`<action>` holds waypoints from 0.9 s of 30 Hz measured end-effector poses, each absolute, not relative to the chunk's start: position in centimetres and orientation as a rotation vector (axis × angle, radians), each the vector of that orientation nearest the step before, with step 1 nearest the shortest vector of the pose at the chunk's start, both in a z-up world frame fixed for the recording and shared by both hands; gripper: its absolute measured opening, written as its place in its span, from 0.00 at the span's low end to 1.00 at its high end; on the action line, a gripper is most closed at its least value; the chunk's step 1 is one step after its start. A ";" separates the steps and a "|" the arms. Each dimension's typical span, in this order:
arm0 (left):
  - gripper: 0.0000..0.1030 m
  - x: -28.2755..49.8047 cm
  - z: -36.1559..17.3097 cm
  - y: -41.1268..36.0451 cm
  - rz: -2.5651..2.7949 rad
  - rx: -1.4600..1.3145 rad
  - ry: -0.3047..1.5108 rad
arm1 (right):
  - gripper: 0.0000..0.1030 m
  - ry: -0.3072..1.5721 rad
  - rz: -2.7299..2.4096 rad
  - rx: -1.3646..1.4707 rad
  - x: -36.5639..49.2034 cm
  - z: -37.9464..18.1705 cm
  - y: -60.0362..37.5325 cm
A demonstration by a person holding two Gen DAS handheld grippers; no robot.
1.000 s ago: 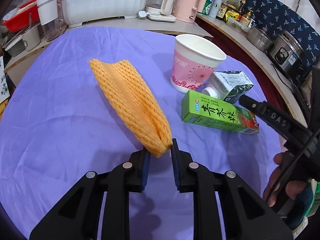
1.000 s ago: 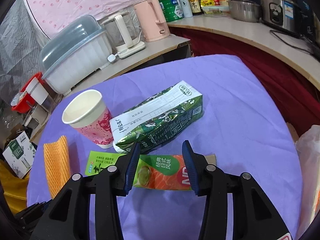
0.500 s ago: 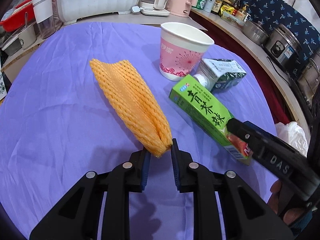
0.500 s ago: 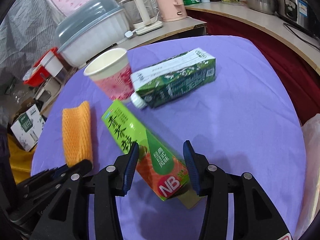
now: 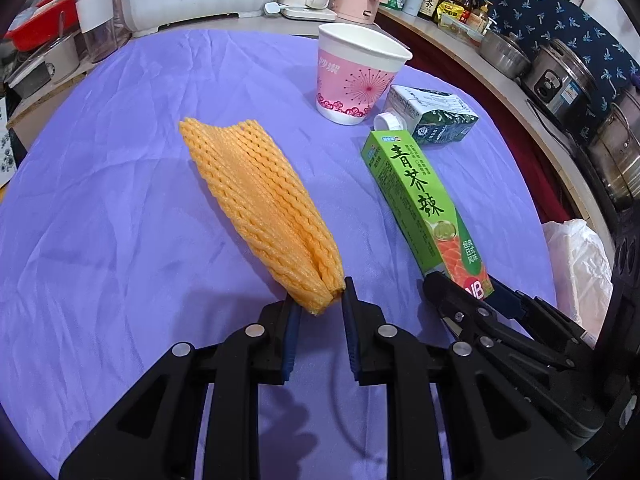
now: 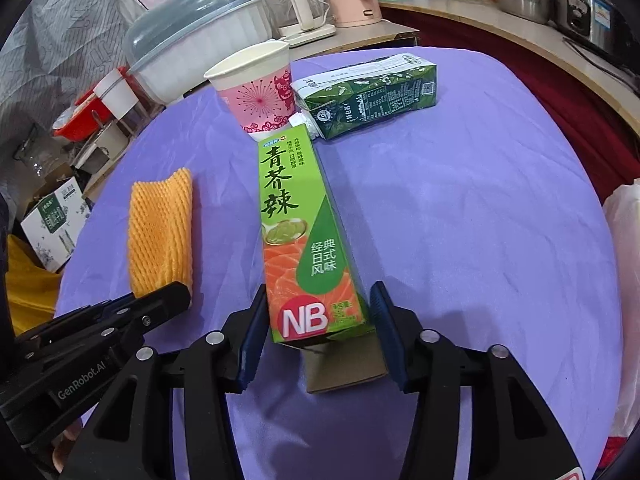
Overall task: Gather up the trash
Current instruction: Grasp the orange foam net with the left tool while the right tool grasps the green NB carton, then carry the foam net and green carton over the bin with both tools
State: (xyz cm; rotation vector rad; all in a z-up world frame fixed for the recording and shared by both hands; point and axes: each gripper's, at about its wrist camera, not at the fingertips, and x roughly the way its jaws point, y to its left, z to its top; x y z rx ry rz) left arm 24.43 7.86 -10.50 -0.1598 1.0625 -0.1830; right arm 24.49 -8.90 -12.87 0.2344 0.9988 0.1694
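Left wrist view: your left gripper points steeply down at the purple tablecloth, its jaws clenched on the near tip of the orange foam net. The net lies flat, running away up-left from the pads. To its right lies the green wasabi box, lengthwise, well apart from the net. Your right gripper enters at lower right with its tips at the box's near end. Beyond the box stand the pink paper cup and, on its side, the dark green carton, both close to the box's far end. Open cloth lies left of the net; the table edge curves along the right, with a white plastic bag past it.

Right wrist view: your right gripper tilts downward and straddles the near end of the wasabi box. The left pad sits at the box's side; a gap shows at the right pad, so the jaws are released. A brown cardboard flap protrudes beneath the box end. Clear cloth extends right of the box to the table rim.
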 end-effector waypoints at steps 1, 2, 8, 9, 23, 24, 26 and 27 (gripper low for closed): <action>0.19 24.3 -10.4 7.9 -0.180 -0.159 1.061 | 0.44 0.995 0.162 0.232 24.4 -12.8 -8.9; 0.19 24.1 -10.2 8.0 -0.178 -0.158 1.057 | 0.44 0.989 0.155 0.233 24.2 -12.6 -8.9; 0.19 22.9 -9.0 7.9 -0.183 -0.152 1.034 | 0.41 0.937 0.127 0.242 22.4 -11.2 -9.1; 0.19 22.7 -8.8 7.8 -0.185 -0.151 1.030 | 0.40 0.927 0.122 0.244 21.9 -10.8 -9.2; 0.19 18.7 -4.6 4.1 -0.269 -0.109 0.970 | 0.36 0.786 0.024 0.320 16.0 -5.6 -14.1; 0.19 18.5 -4.4 3.7 -0.273 -0.105 0.966 | 0.36 0.774 0.011 0.328 15.4 -5.2 -14.9; 0.19 17.9 -3.8 2.8 -0.286 -0.094 0.956 | 0.36 0.759 -0.005 0.337 14.6 -4.6 -15.9; 0.19 17.6 -3.4 2.2 -0.294 -0.087 0.950 | 0.36 0.748 -0.016 0.344 14.2 -4.2 -16.6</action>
